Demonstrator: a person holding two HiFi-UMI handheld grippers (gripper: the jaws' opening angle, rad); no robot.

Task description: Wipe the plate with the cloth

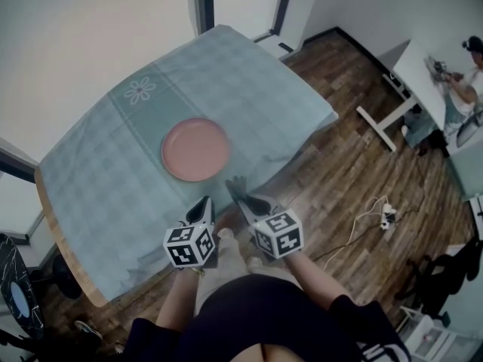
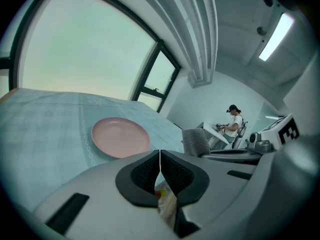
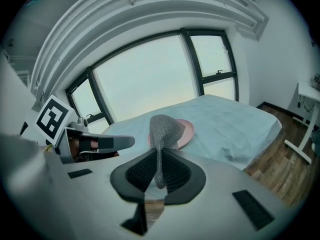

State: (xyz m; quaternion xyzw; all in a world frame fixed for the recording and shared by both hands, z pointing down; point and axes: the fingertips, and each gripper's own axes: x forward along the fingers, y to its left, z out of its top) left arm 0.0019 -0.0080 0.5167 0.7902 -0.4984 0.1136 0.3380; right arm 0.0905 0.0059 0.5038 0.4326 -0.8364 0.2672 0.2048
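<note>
Grey mesh cloth [image 3: 164,129], clamped in the right gripper [image 3: 159,156], is best pressed flat on the round pink plate [image 1: 195,149]; the left gripper [image 2: 160,154] is closed, empty.

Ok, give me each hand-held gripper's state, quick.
Left hand-held gripper: closed, nothing between its jaws.
Right hand-held gripper: closed on the grey cloth.

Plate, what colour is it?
The plate is pink; the head view shows it best.
</note>
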